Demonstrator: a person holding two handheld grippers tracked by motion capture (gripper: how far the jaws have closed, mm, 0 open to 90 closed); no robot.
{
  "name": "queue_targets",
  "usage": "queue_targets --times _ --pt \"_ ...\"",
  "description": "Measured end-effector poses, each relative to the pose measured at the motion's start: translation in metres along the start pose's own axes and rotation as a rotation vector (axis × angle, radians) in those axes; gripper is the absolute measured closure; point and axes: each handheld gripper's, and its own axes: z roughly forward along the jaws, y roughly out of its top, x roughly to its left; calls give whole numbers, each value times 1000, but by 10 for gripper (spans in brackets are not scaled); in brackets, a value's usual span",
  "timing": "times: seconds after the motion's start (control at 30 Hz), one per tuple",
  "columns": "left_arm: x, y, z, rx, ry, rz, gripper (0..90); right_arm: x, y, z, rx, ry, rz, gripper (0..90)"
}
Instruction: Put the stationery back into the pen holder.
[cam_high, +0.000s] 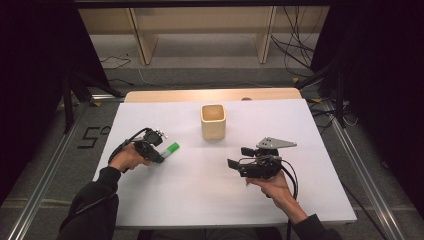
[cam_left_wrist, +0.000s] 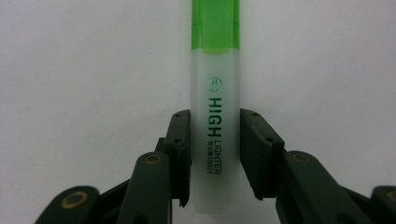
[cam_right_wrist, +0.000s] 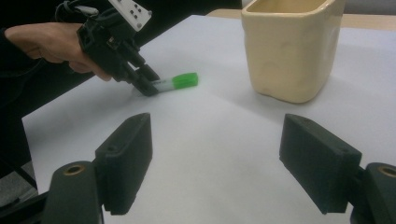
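White table (cam_high: 210, 190) (dark room) bears highlighter (cam_high: 170, 149), cream cup (cam_high: 213, 121).

Centre of the high view: the cream cup (cam_high: 213, 121) stands upright on the white table (cam_high: 200, 190), the one tall obstacle.
Left of centre: the left gripper (cam_high: 159, 156) and green highlighter (cam_high: 170, 149) occupy the sheet, near the cup but apart from it.
Right of centre: the right gripper (cam_high: 239, 157) hangs over the table, below and right of the cup.
Between the grippers: bare sheet, open passage.
Lower frame: bare sheet between the forearms.
Upper corners: bare sheet either side of the cup.
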Motion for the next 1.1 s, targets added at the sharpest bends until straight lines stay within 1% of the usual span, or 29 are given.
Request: queue_targets --times 0.2,0.23,0.27,0.4,0.5,0.6,0.8,0.87,0.97,1.03,1.1 --pt "1 -2 0 -26 -12 -29 657 0 0 0 -3 0 1 266" --pt "1 -2 -1 -33 -15 -31 656 0 0 0 -3 0 2 266" --pt "0 -2 -1 -44 -18 -43 657 0 0 0 -4 0 3 266" --pt "-1 -2 -4 -78 -16 -50 656 0 0 -1 -7 -2 2 266" --pt "-3 -2 -9 -125 -25 -68 656 1 0 -1 -8 -2 3 266" --pt "-5 -2 -13 -174 -23 -84 656 1 0 0 -8 0 4 266" --pt "-15 -7 -20 -287 -40 -119 656 2 -1 0 -5 1 13 265" --pt "-19 -9 -23 -320 -45 -121 655 3 -1 0 -4 2 10 261" --pt "-27 -11 -27 -370 -33 -125 656 3 -2 1 -1 6 14 257" --pt "-32 -13 -30 -397 -35 -125 656 4 -2 2 -2 10 15 257" --pt "-36 -15 -33 -420 -27 -124 655 4 -2 2 1 14 18 256"
